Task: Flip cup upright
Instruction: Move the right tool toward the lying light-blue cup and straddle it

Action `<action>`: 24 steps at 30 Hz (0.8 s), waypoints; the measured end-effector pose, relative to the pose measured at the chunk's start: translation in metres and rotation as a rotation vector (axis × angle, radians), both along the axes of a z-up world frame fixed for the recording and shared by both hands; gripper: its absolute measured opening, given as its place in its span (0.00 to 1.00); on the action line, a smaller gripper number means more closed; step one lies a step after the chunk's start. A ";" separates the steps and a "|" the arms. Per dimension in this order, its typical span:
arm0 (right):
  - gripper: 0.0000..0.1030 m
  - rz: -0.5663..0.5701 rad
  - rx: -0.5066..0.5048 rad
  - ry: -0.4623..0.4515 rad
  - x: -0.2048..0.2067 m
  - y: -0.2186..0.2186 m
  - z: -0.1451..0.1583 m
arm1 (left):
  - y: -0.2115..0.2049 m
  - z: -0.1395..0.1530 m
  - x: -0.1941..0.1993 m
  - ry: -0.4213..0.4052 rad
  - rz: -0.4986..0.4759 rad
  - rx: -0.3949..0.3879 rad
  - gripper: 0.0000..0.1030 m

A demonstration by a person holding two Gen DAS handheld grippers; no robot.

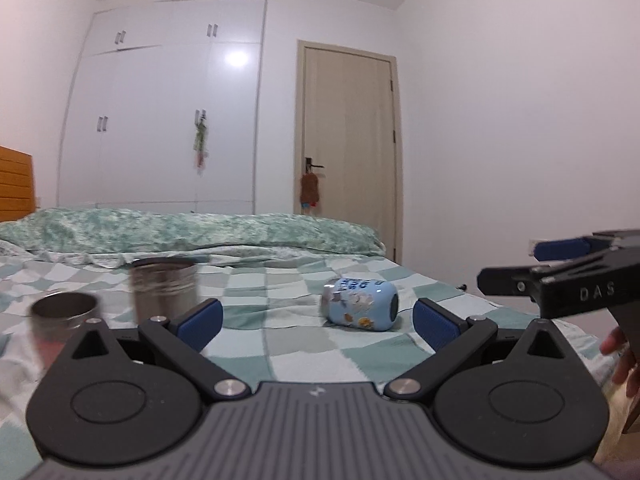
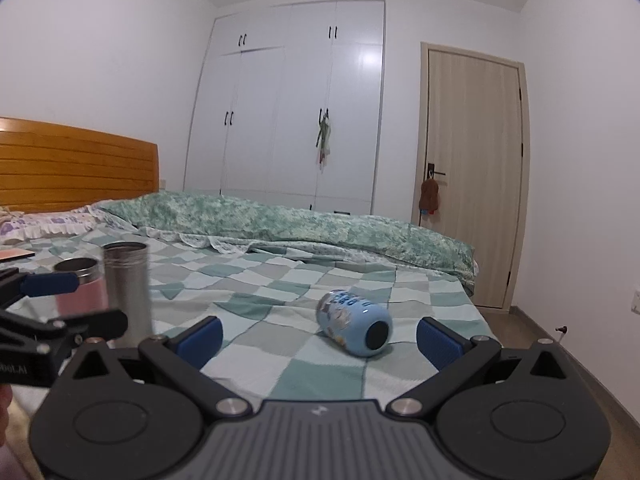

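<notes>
- While both grippers hover over the bed point(image 2: 280, 364), the blue cup point(image 2: 354, 328) lies on its side on the checked sheet, ahead of both, untouched.
- Left gripper point(image 1: 318, 320): fingers spread, holding nothing.
- Right gripper point(image 2: 320, 338): fingers spread, holding nothing.
- Steel tumbler point(image 2: 127, 284) and pink cup point(image 2: 80, 288) stand upright, well left of the blue cup.

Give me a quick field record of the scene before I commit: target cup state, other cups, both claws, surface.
target: blue cartoon cup lying on its side, dark end facing the right wrist camera
other cups: tall steel cup and pink cup, both upright, side by side to the left
left claw: open, empty, short of the blue cup
right claw: open, empty, blue cup between and beyond its fingers
surface: checkered bedsheet
task status: cup not yet flipped
</notes>
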State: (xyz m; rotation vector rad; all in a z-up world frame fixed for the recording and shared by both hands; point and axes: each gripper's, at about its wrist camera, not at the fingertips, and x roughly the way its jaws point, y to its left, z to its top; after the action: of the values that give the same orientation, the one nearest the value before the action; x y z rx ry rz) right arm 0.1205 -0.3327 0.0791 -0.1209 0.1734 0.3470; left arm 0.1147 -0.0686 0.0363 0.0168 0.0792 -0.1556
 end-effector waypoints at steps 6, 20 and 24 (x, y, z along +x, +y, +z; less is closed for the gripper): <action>1.00 0.014 -0.036 0.057 0.061 -0.013 0.014 | -0.021 0.008 0.061 0.068 -0.033 0.023 1.00; 1.00 0.084 -0.139 0.192 0.215 0.000 0.013 | -0.040 0.003 0.173 0.168 0.007 0.106 1.00; 1.00 0.115 -0.168 0.229 0.252 0.010 0.007 | -0.035 -0.001 0.197 0.202 0.022 0.086 1.00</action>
State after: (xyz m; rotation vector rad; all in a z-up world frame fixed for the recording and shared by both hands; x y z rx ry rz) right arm 0.3728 -0.3227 0.0860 -0.2576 0.4237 0.4606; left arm 0.3118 -0.1040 0.0356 0.0861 0.2879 -0.1316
